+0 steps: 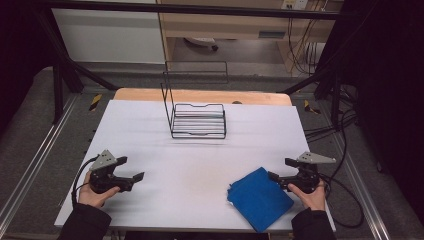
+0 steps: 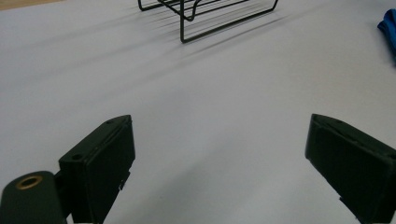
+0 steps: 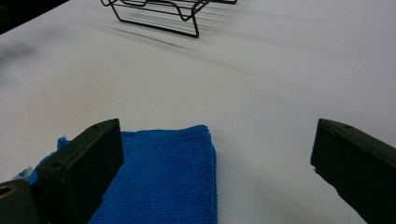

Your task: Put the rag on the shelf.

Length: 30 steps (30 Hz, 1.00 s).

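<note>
A: Status check. Folded blue terry cloth (image 1: 260,198) flat on white table sheet (image 1: 200,165), near front edge, right side. Not lifted, not gripped.

B: Right gripper (image 1: 280,170) just beside cloth's right edge, jaws spread wide, nothing between them. In right gripper view, left jaw over the cloth (image 3: 163,177), right jaw over bare sheet.

A: Left gripper (image 1: 131,169)?

B: Jaws apart too, empty, resting low at front left, well apart from cloth.

A: Black wire rack (image 1: 197,120)?

B: Standing mid-table toward far side, empty, tall wire back upright.

A: Progress?

B: Barely begun, by the look of it. Grasp not yet made; likely 2 steps left: clamp cloth, then carry toward rack.
</note>
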Available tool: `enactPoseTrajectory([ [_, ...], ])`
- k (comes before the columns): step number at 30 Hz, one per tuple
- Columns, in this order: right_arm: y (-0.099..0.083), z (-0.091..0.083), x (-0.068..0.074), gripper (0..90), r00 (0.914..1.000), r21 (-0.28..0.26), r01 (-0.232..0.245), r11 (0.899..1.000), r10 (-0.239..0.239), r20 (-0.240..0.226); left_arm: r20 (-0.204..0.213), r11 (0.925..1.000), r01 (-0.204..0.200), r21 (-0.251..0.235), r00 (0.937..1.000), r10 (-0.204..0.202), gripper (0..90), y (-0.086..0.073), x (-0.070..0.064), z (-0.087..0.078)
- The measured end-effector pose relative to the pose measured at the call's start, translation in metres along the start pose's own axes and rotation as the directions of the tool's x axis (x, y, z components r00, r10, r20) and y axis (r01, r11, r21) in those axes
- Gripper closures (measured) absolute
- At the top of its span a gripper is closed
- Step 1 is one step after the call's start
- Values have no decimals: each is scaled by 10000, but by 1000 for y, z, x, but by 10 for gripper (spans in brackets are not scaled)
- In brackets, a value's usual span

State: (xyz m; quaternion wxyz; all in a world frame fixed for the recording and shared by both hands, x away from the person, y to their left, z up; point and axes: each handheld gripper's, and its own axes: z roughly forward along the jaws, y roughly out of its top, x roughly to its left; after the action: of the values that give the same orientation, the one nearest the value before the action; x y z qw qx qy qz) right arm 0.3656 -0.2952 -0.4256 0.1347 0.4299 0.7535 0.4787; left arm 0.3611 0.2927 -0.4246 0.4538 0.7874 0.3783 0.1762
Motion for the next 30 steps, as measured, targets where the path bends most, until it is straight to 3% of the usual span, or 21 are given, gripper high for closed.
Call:
enactPoseTrajectory([
  [13,5,5,11,63,9995,163,293,9994,-292,-108,-31,9999,112,-22,9999,-112,90,-3,2,0],
  [20,10,17,26,159,9974,651,350,9973,-307,-654,-91,9999,126,62,9999,-126,95,-3,2,1],
  [23,8,25,26,258,9984,1250,489,9909,-448,-355,-83,9999,137,77,9999,-136,96,-3,2,1],
  [30,3,41,19,413,9985,1999,543,9783,-550,-17,-97,9998,77,162,9999,-75,98,-4,1,1],
])
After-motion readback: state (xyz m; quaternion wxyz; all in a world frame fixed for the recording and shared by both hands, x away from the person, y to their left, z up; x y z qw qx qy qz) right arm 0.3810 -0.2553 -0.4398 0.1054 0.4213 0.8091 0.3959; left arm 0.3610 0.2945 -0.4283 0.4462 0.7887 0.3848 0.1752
